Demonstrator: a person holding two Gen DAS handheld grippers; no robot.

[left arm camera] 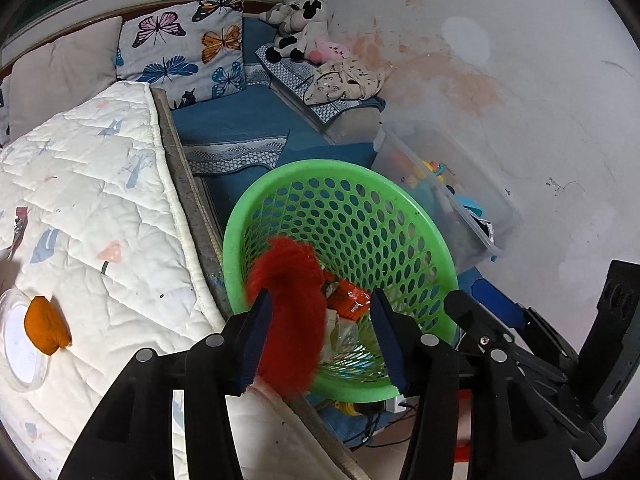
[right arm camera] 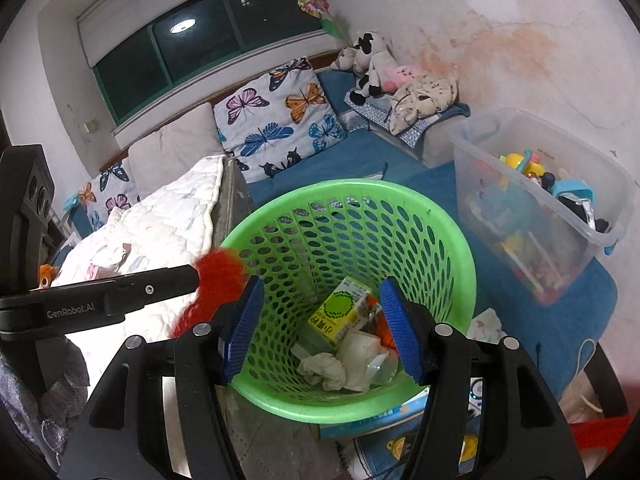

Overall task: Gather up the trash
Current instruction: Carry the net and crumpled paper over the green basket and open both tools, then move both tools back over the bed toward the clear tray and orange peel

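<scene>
A green perforated trash basket point(left arm camera: 280, 184) stands beside the bed; it also shows in the right wrist view point(right arm camera: 448, 220). It holds a yellow-green drink carton point(right arm camera: 340, 314), crumpled white tissue point(right arm camera: 324, 370) and an orange wrapper point(left arm camera: 350, 300). A fuzzy red item point(left arm camera: 292, 312) hangs blurred over the basket's near rim, between the open fingers of my left gripper point(left arm camera: 320, 334); it also shows by the left gripper's tip in the right wrist view point(right arm camera: 218, 274). My right gripper point(right arm camera: 320, 328) is open and empty above the basket.
A quilted white blanket point(left arm camera: 88, 208) covers the bed at left, with an orange lump point(left arm camera: 44, 330) on a clear lid point(left arm camera: 16, 344). A clear bin of toys point(right arm camera: 536, 216) stands right of the basket. Butterfly pillows point(right arm camera: 276, 120) and plush toys point(right arm camera: 372, 64) lie behind.
</scene>
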